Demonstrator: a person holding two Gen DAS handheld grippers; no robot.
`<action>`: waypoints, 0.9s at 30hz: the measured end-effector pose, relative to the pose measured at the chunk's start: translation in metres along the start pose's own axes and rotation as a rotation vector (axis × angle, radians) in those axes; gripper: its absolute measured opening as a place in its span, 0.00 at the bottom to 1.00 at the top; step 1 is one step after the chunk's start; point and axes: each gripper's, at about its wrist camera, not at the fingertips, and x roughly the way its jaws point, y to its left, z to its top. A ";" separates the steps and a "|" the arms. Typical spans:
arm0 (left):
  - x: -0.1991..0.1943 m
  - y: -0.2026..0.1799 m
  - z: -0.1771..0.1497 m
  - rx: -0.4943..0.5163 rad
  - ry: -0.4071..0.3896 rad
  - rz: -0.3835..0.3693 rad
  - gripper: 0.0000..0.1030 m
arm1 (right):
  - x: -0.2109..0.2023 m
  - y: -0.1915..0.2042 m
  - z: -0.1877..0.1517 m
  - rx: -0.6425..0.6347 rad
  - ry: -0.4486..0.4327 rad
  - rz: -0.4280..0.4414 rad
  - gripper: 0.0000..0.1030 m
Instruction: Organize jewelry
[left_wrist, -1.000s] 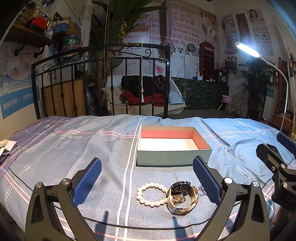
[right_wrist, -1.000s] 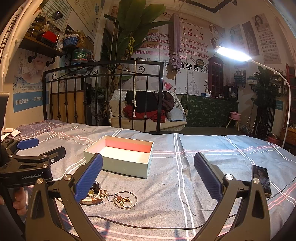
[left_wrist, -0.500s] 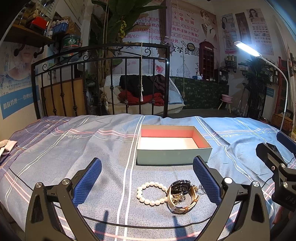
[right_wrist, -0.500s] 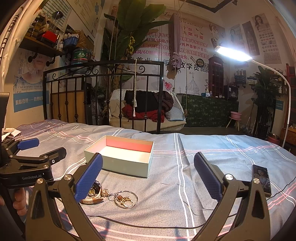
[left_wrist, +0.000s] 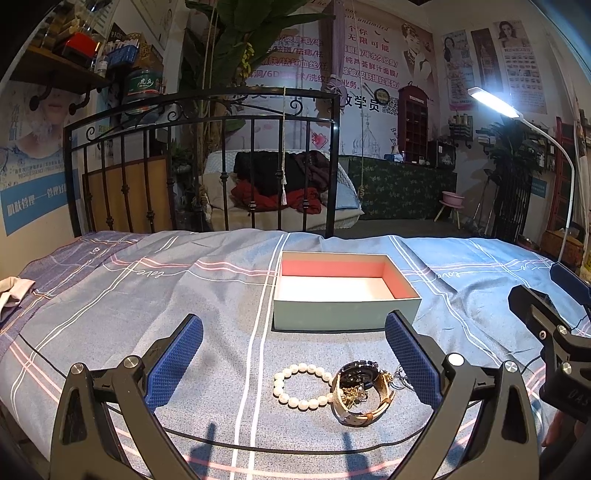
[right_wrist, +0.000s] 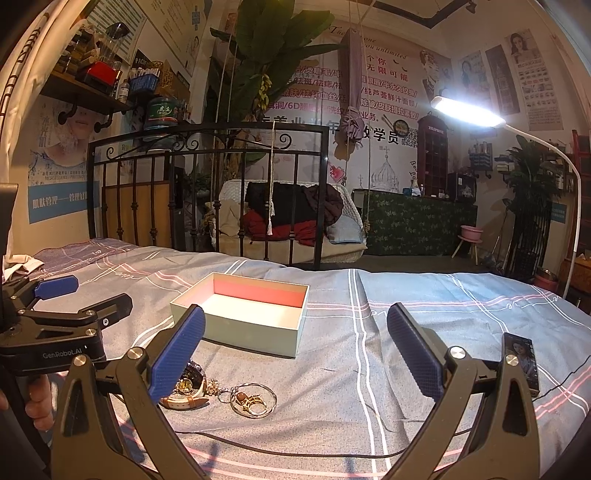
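Clearly "GenRobot.AI" on the left hand-held gripper (right_wrist: 55, 295), both hand-held grippers released above the jewelry (left_wrist: 360, 393).

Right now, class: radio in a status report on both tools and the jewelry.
Left tool open, empty. Right tool open, empty. Pearl bracelet, watch, rings on bedsheet; box empty. Path clear.

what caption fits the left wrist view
Open left gripper over pearl bracelet and watch, empty box behind.
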 end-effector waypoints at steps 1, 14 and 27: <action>-0.001 0.000 0.000 0.001 0.000 -0.001 0.94 | 0.000 0.000 0.000 -0.001 0.000 -0.002 0.95; -0.006 0.004 0.005 -0.014 0.006 -0.005 0.94 | 0.000 0.003 0.005 -0.024 0.010 -0.002 0.94; 0.047 0.033 -0.001 -0.033 0.364 -0.032 0.94 | 0.050 -0.004 -0.014 -0.026 0.256 0.066 0.94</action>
